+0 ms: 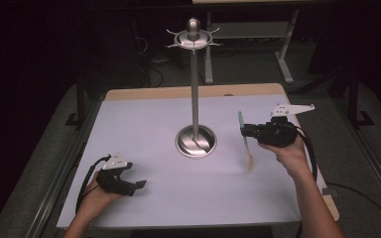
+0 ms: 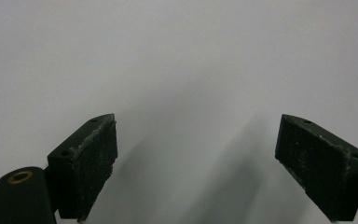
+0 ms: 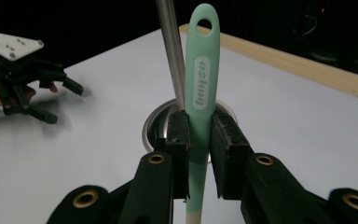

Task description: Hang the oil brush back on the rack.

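Hands first: your right hand is raised above the right side of the white table, forearm coming in from the near edge, wrist bent so that your right gripper points level and across toward the middle of the table. Its grey three-cornered plate sits on top.

Between those tongs you have a mint-green spatula with a pale wooden-coloured lower end. The jaws are clamped on its green handle, one pad flat against each side, as the right gripper view shows. The handle stands nearly upright, rising above the pads to a rounded end with a hanging hole, while the pale end hangs below the jaws, clear of the table in the high view.

Just past your right gripper's tips stands the polished metal rack with a round dished base, tall thin pole and hooked crown. Its pole rises right behind the spatula handle in the right gripper view, apart from it.

Your left hand rests low at the near left corner of the table, well apart from the spatula. Your left gripper points inward with its jaws spread wide and nothing but bare table between the pads.
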